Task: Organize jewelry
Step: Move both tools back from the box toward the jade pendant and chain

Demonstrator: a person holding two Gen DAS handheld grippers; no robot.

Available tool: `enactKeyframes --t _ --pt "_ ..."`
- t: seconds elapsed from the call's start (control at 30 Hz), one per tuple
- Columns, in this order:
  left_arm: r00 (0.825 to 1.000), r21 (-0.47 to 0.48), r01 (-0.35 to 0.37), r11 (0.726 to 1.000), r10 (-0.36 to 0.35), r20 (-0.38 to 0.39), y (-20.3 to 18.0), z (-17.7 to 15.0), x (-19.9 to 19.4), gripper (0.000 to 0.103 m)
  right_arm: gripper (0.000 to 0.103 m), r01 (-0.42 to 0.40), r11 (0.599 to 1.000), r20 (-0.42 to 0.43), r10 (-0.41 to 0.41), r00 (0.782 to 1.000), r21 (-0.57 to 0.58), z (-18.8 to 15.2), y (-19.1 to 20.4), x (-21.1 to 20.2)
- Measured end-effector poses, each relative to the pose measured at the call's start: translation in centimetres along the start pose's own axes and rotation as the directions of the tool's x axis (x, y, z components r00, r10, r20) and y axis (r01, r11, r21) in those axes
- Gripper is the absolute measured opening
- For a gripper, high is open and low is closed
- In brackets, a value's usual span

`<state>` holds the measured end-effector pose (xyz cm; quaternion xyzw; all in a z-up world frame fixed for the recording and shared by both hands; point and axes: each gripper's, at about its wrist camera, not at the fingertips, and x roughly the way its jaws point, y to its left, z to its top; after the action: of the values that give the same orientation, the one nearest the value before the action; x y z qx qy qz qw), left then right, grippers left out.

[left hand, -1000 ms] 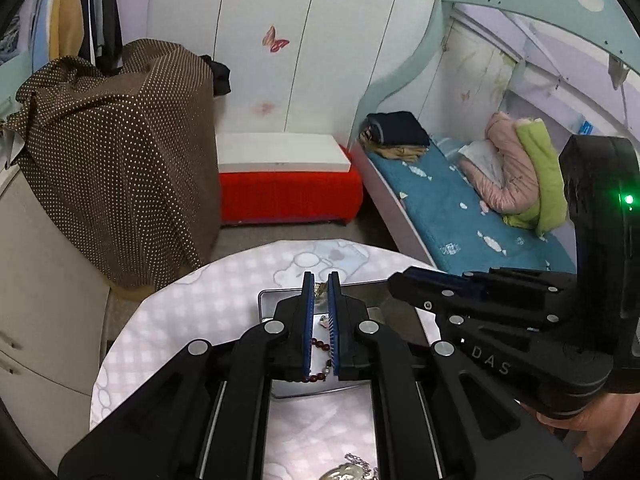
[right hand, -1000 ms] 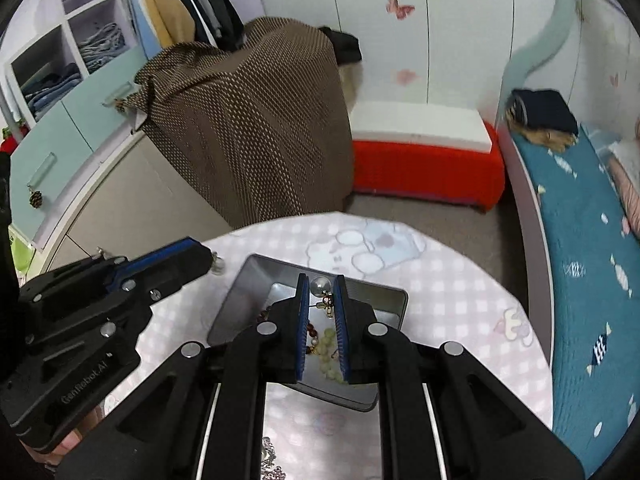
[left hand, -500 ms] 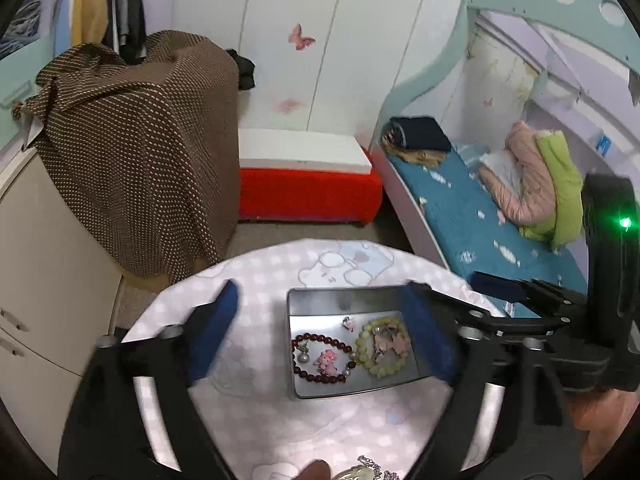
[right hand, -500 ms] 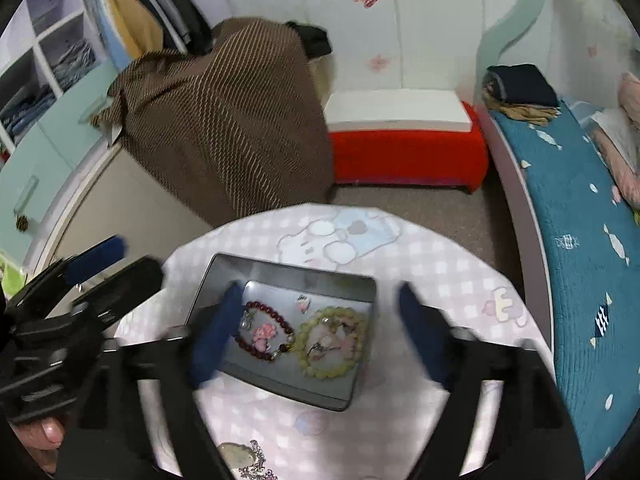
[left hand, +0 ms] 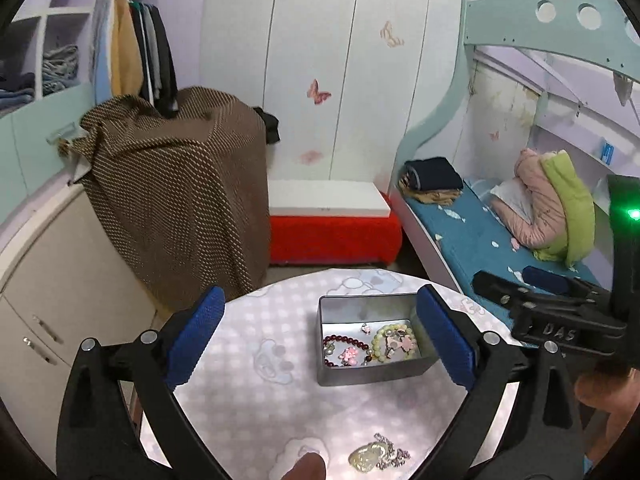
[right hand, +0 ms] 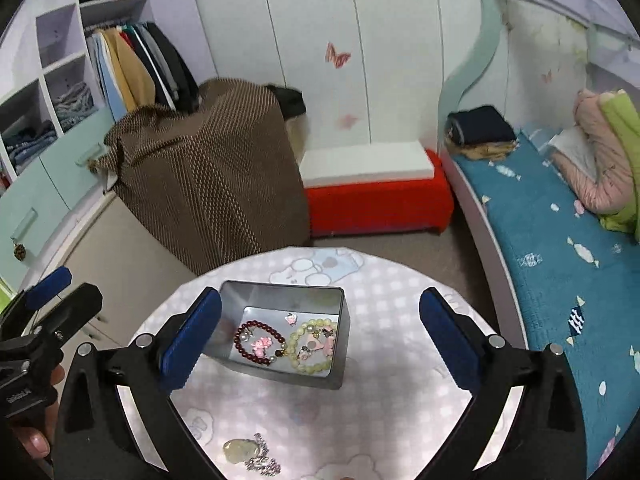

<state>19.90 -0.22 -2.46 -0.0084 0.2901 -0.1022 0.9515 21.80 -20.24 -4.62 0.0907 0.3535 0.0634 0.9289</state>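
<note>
Left tongs: blue pads spread wide at lower left and lower right of the frame, nothing between them. 1 second ago both pairs were pinched shut over the tin; half a second ago they were already parting.

Right tongs: likewise fully spread and empty, seen from the left view as a black body at the right edge.

Reading: whatever was carried now lies in the tin, so that drop looks finished and both pairs are free for the next piece.

Tin: grey, rectangular, open-topped, centre of frame on the round table. Contents:
- 1 dark red bead bracelet, left half.
- 1 pale green bead bracelet, right half, touching the red one.
- Several small pink charms inside and near the loops.

Pendant: pale stone on a silvery chain, bottom centre of frame, on the table well apart from the tin, apparently still to be stored.
</note>
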Motion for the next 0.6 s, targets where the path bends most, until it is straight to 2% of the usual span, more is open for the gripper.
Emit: enactKeyframes --t 0.37,0.6 --pt "0.993 -0.020 -0.044 0.999 0.046 0.109 0.3 -2.2 -7.2 0.097 0.095 0.009 0.999 0.140 -0.001 0.990 -0.054 -3.2 1.6 -7.7" --pt "0.989 -0.057 -0.091 0.994 0.097 0.110 0.9 -5.7 -9.1 0.097 0.095 0.052 0.992 0.145 -0.035 0.989 -0.115 -6.4 2.6 -9.0"
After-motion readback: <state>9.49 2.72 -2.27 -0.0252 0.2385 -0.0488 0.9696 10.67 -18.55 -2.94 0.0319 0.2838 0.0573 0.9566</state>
